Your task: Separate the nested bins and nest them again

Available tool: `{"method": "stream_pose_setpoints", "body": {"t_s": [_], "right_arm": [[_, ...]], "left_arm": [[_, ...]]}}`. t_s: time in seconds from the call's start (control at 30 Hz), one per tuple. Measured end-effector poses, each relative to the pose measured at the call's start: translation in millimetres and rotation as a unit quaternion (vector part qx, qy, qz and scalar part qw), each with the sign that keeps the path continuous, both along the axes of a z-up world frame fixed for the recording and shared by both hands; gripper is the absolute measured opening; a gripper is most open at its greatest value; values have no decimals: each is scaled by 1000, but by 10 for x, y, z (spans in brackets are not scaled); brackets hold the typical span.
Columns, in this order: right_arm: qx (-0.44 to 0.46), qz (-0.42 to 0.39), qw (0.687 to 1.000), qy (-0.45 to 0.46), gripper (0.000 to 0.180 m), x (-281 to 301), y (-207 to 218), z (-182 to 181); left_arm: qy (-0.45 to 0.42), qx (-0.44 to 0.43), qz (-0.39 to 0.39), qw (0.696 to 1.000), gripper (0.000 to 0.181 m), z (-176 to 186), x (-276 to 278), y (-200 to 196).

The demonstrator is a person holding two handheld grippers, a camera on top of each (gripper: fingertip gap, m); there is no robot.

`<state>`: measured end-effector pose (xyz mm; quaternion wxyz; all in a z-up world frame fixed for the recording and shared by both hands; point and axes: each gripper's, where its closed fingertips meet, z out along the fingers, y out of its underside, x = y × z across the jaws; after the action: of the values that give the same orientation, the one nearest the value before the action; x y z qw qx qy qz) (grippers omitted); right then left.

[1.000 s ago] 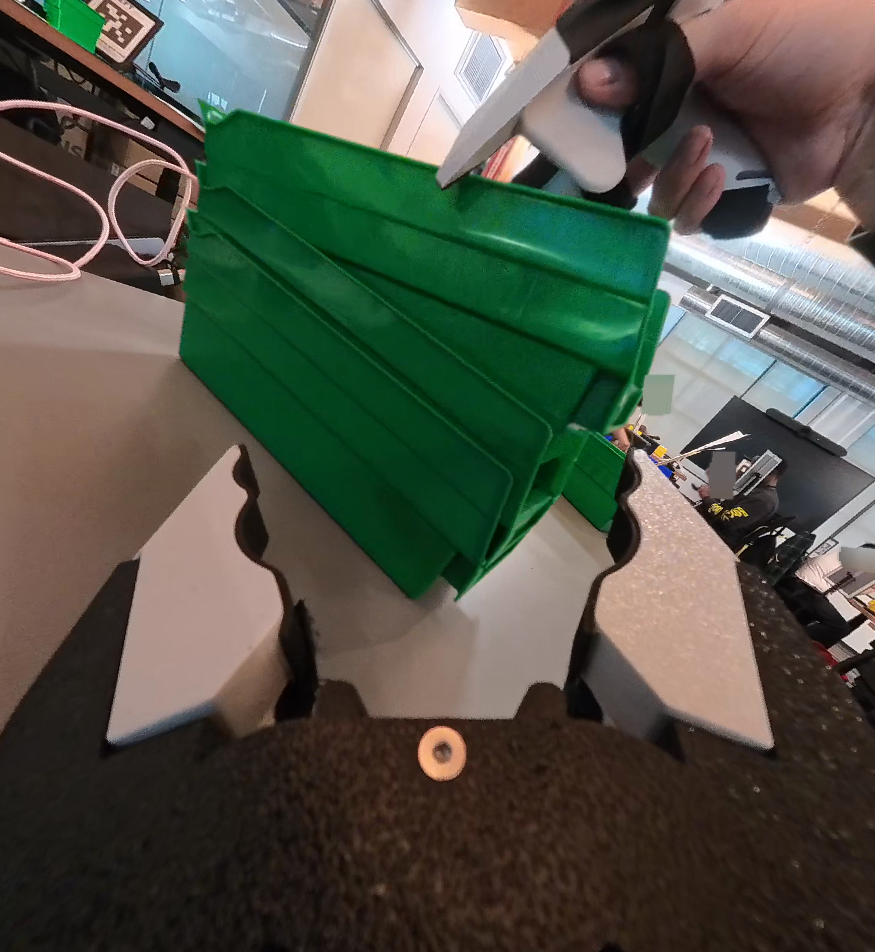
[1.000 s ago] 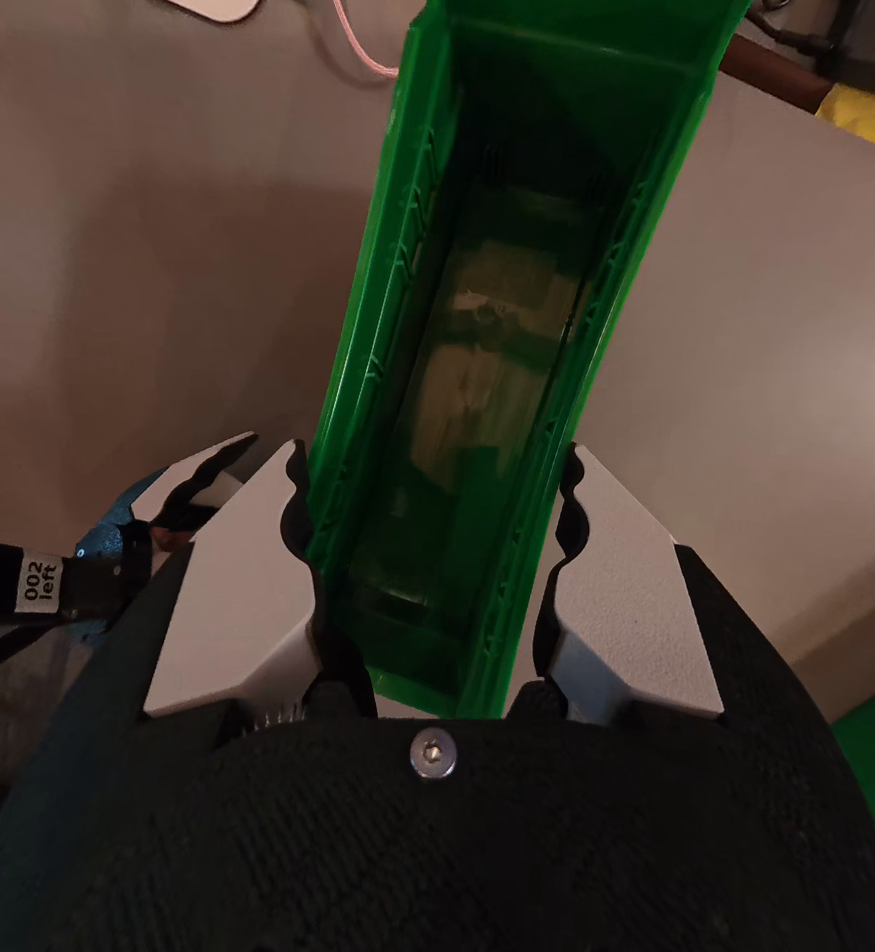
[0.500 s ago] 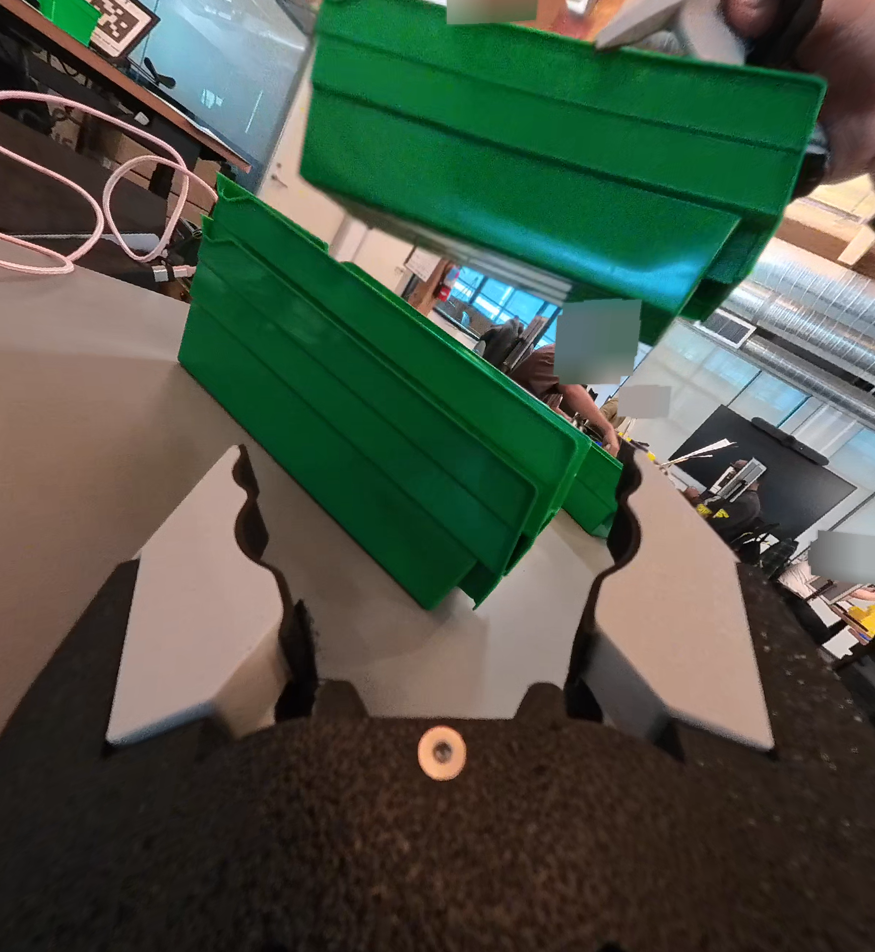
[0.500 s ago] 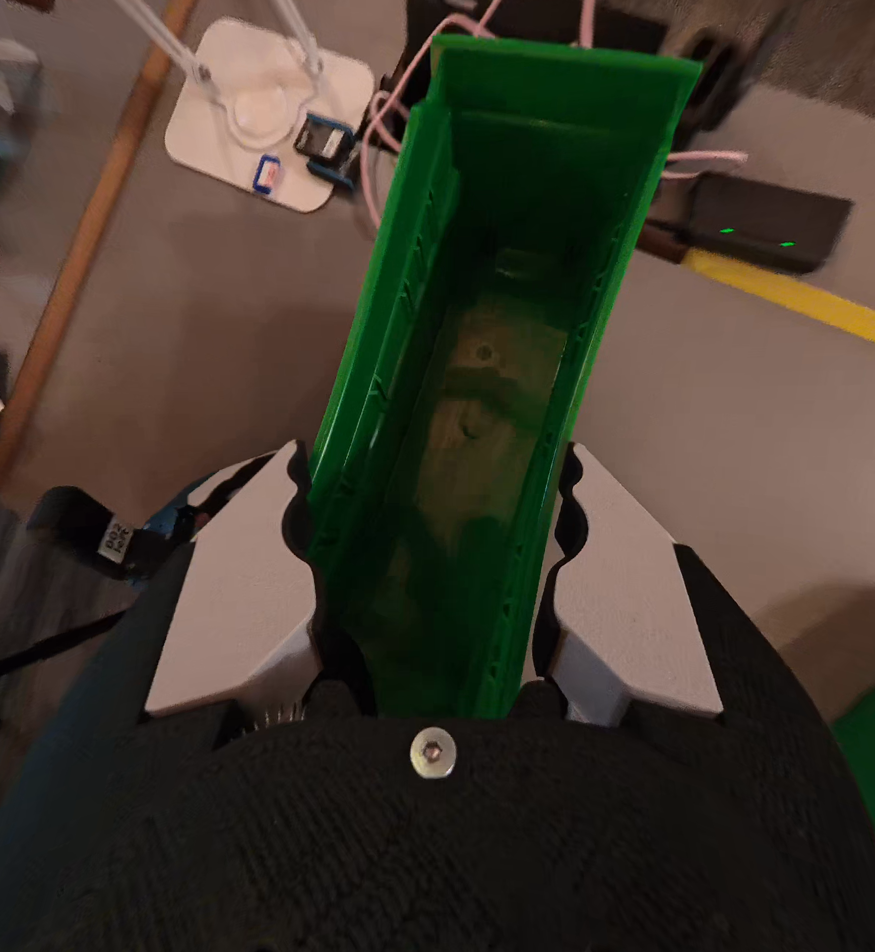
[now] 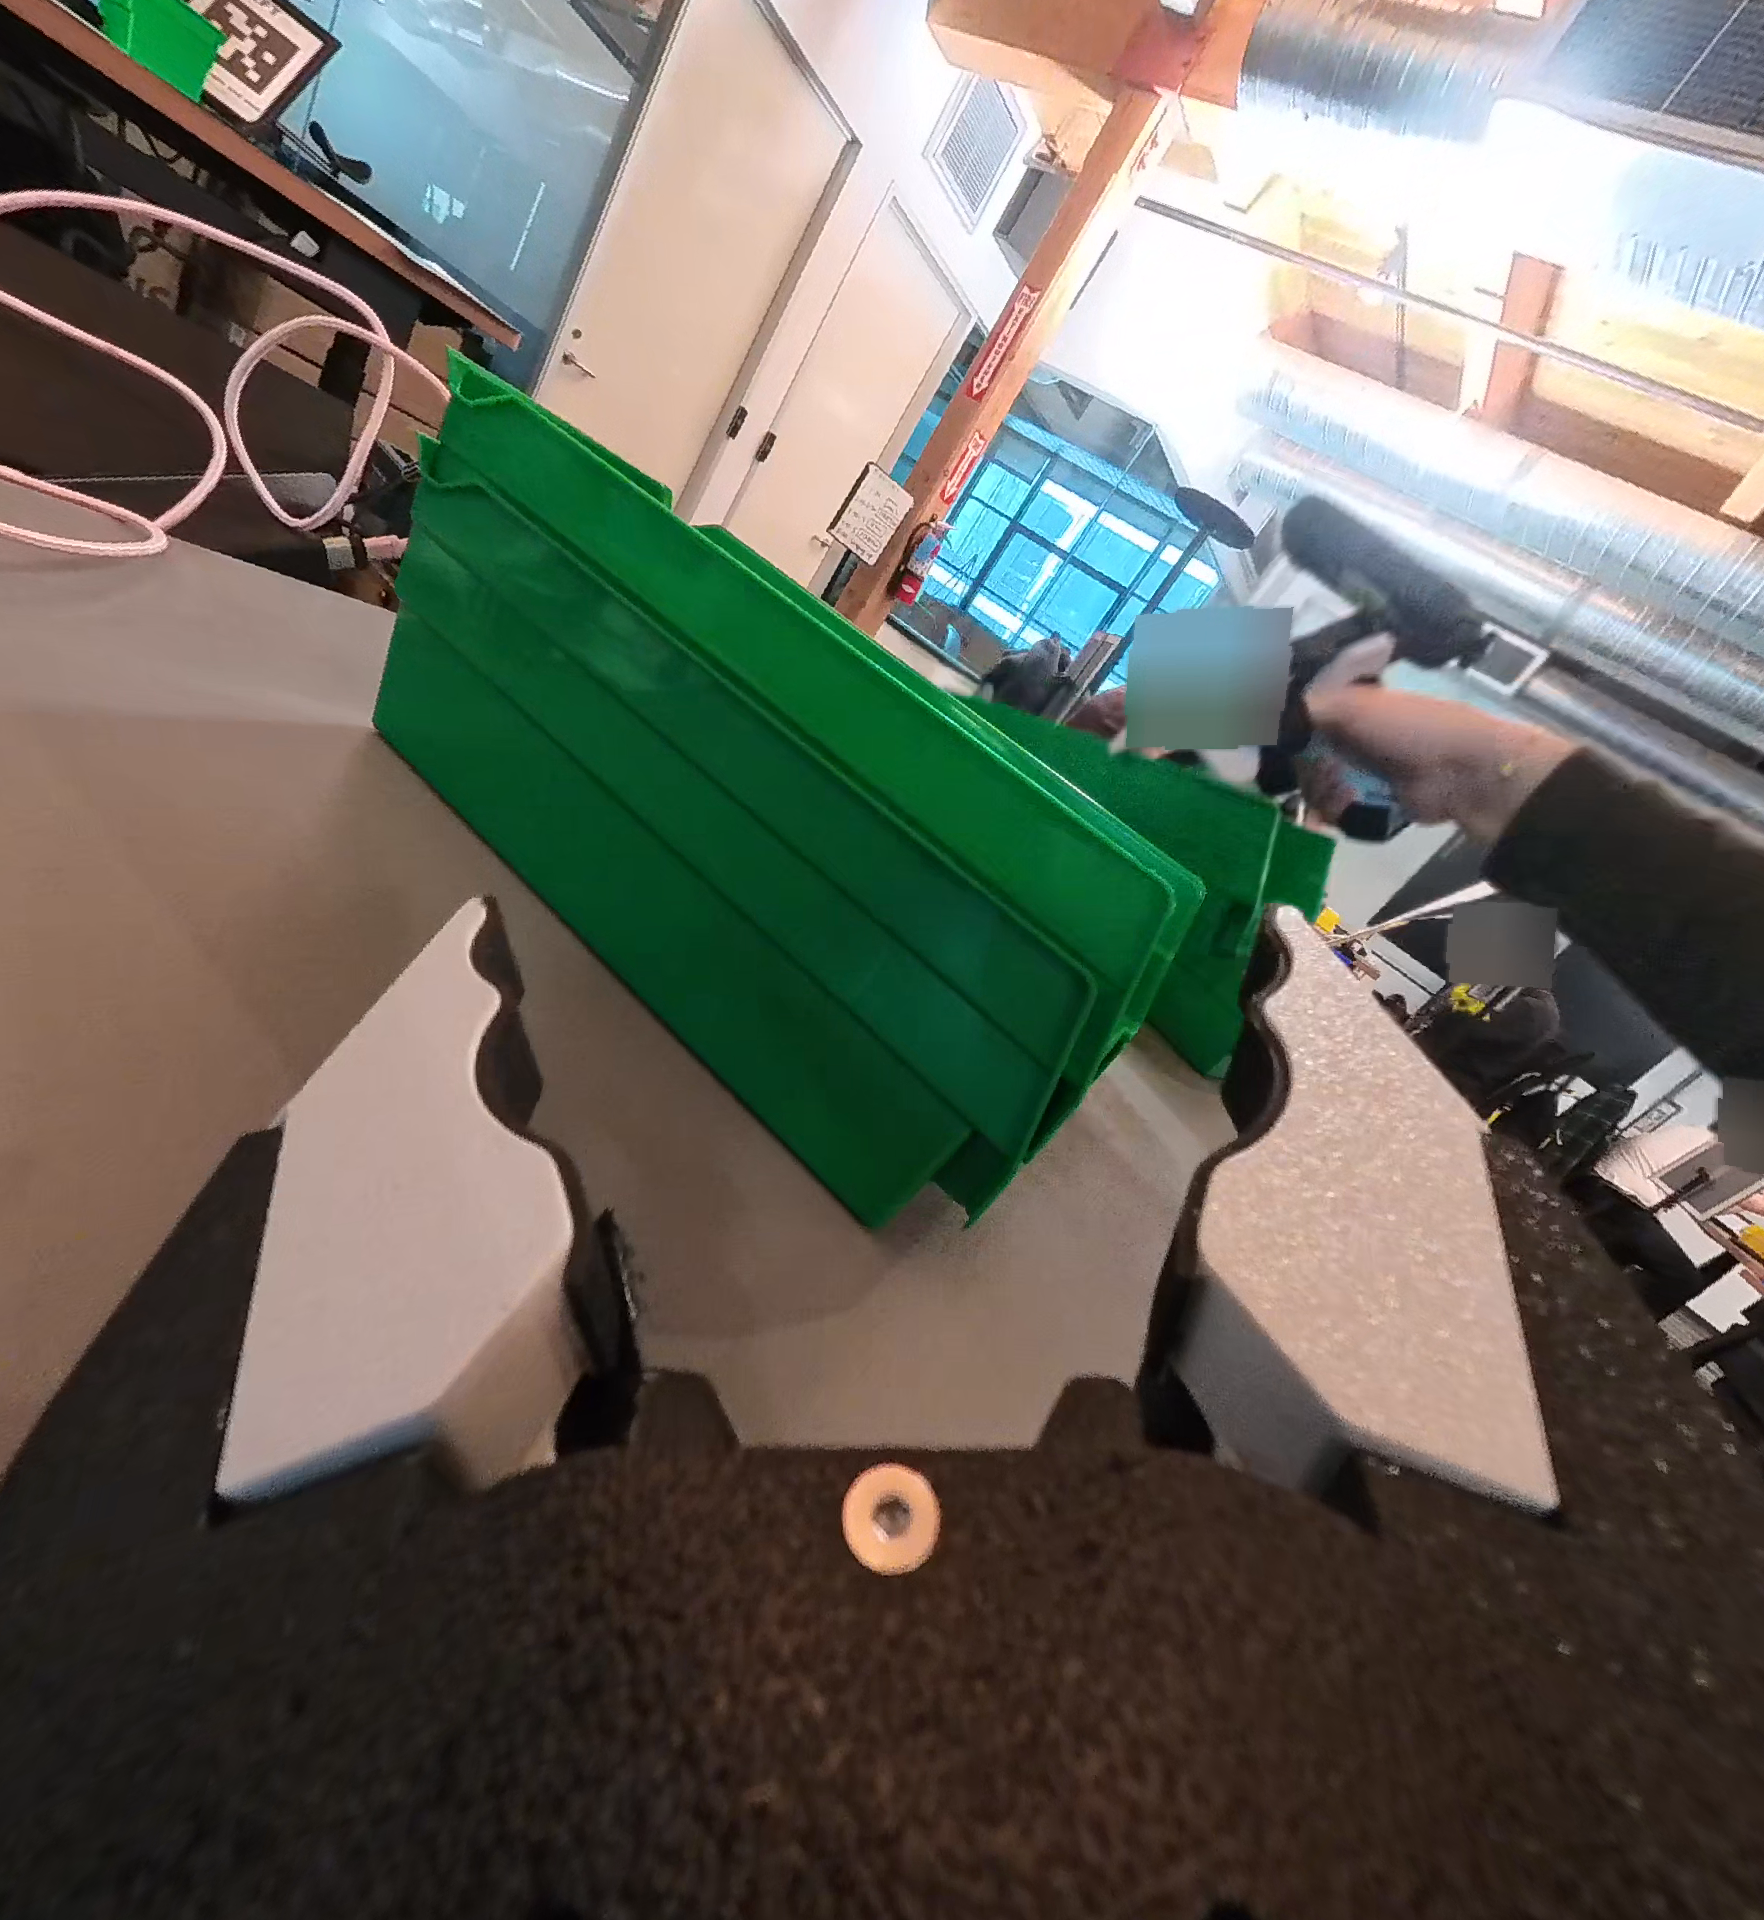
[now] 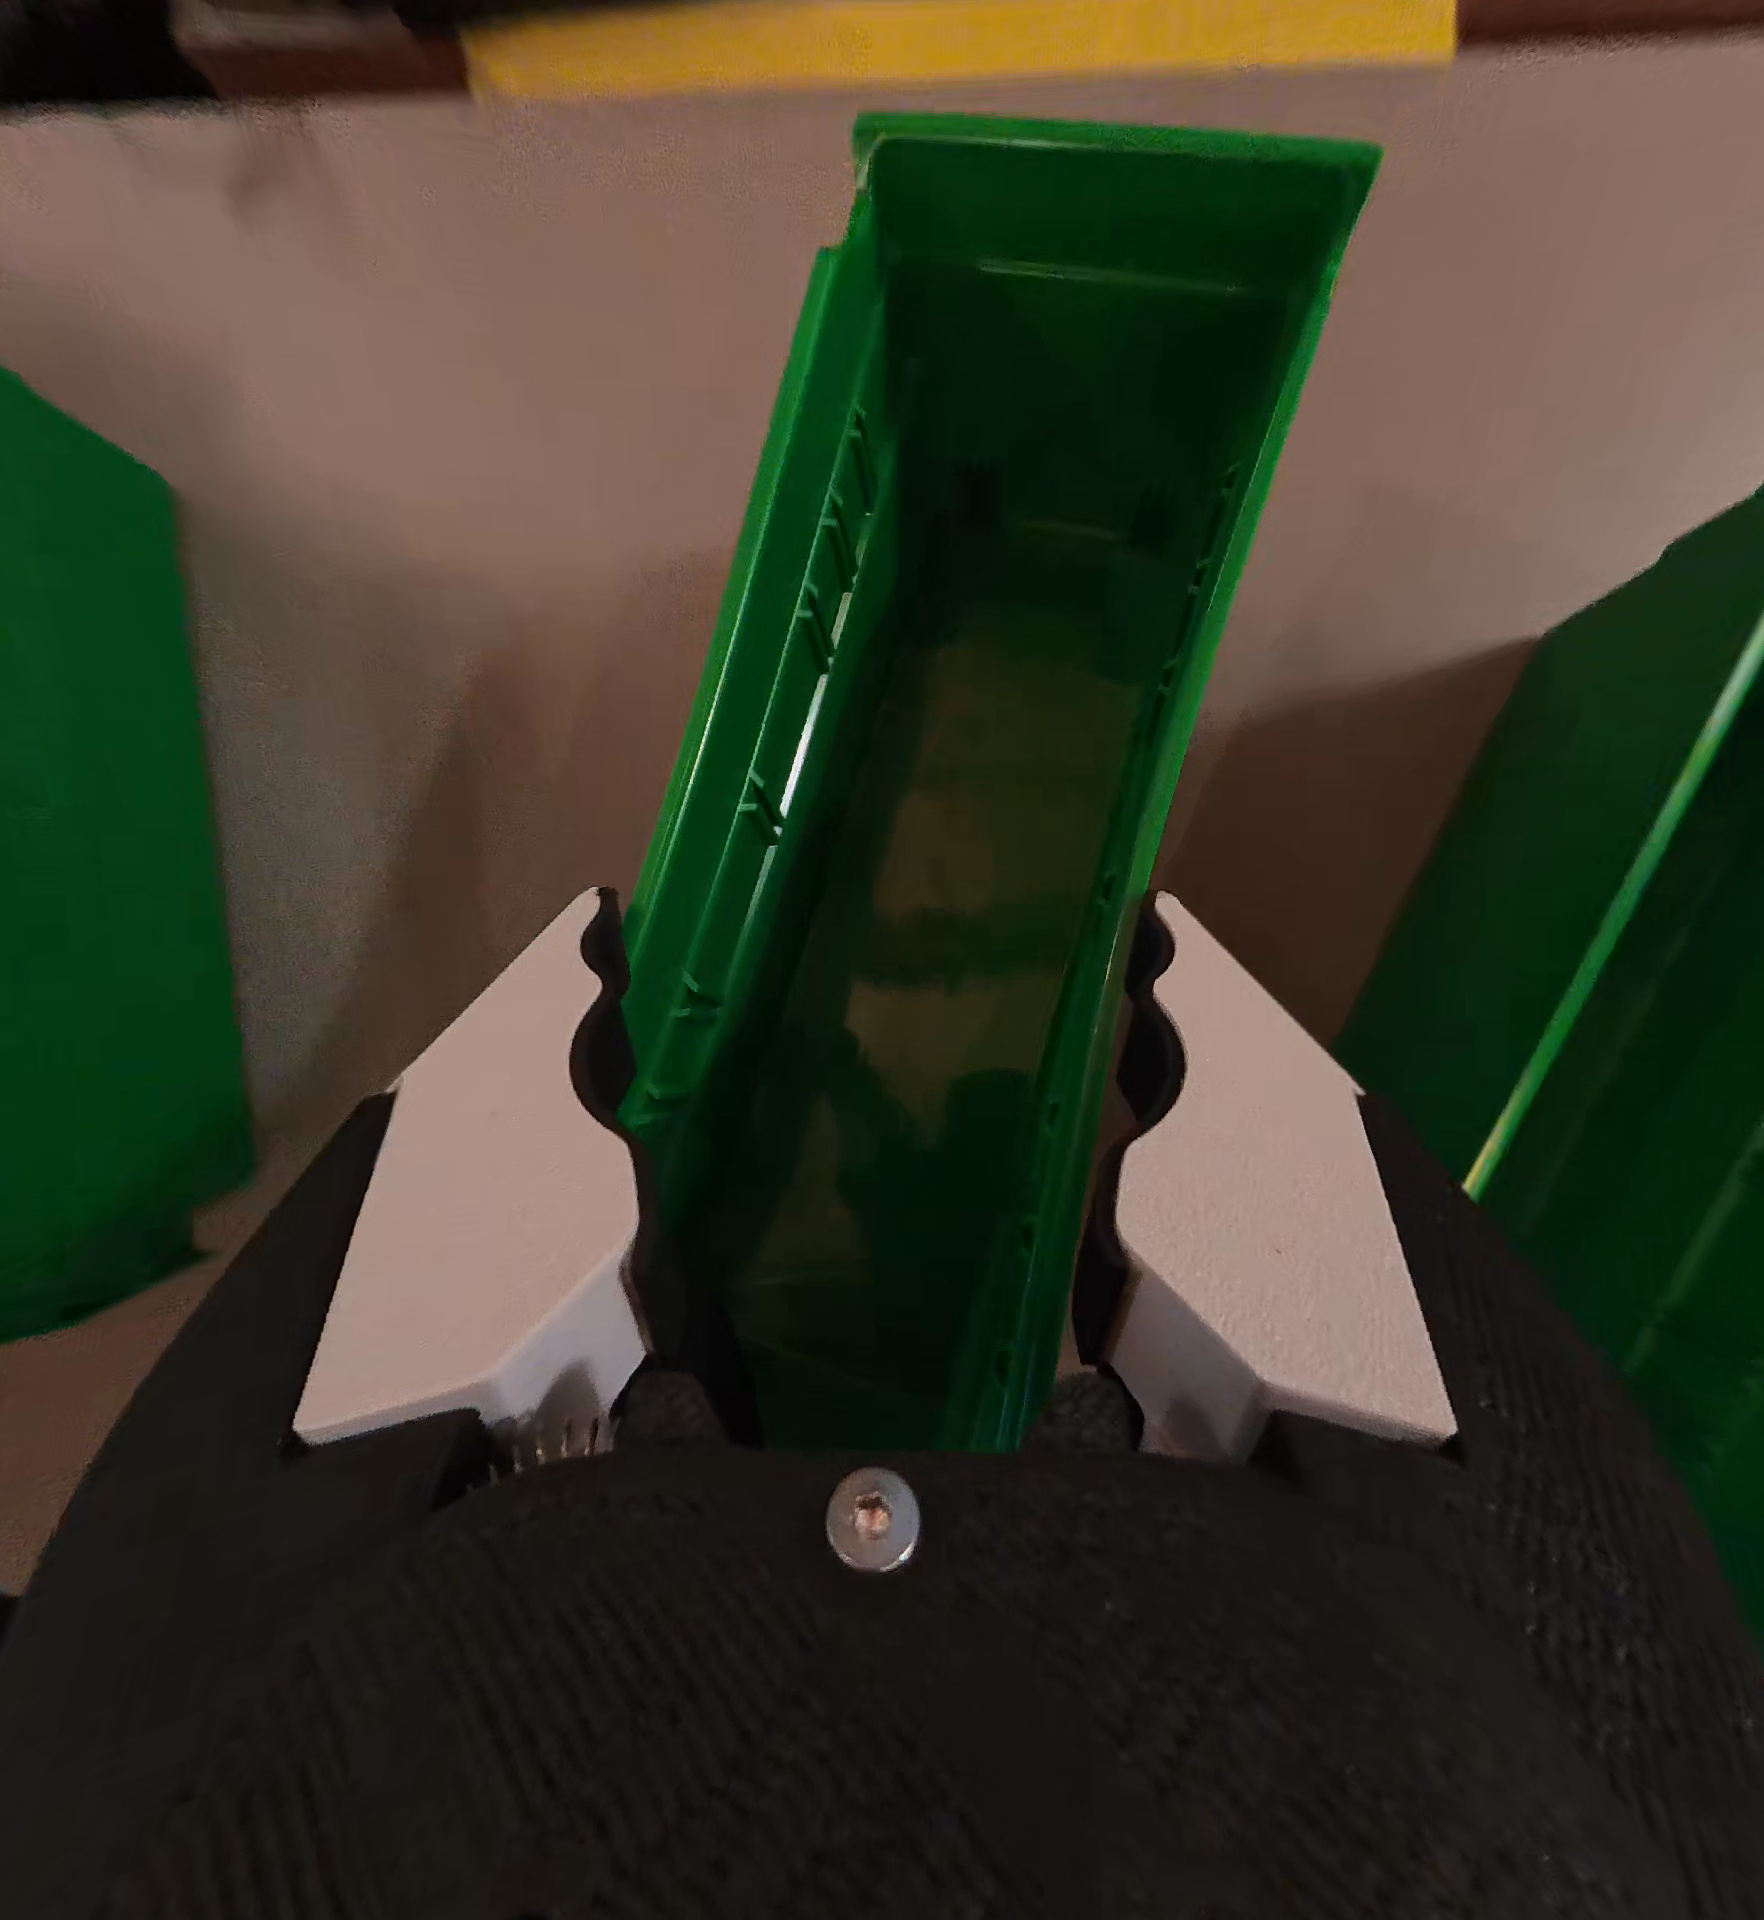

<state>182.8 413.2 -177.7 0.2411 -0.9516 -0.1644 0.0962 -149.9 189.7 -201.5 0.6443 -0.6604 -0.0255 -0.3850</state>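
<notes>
Grey table (image 5: 130,831), nested bins (image 5: 753,862), pink cable (image 5: 213,436)

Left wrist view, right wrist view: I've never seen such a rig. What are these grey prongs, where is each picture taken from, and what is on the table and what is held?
No robot: a person holds a two-finger gripper in each hand, each carrying a camera looking along its fingers. The left gripper is open and empty, facing nested green bins on the grey table; a pink cable lies behind. Farther off, the person's hand holds the other tool. The right gripper is shut on one bin, seen from above, with more green bins at either side.
</notes>
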Motion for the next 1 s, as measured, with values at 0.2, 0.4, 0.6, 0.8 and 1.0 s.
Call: {"method": "stream_pose_setpoints", "body": {"t_s": [0.2,0.4,0.6,0.8,1.0], "right_arm": [[-3,-7,1000,5,100,216,-86,-434],[-15,0,1000,-10,116,218,-124,-394],[44,72,995,49,132,-631,-181,304],[-16,229,970,84,148,-2158,-869,298],[-29,294,955,-36,151,-2832,-1185,-130]], "left_arm": [[-1,-1,0,1000,134,-2,1,1],[-1,1,0,1000,134,1,1,-3],[0,-3,-4,1000,134,-7,21,11],[3,-2,-6,1000,134,-8,33,9],[8,-8,-8,1000,135,-29,49,21]]}}
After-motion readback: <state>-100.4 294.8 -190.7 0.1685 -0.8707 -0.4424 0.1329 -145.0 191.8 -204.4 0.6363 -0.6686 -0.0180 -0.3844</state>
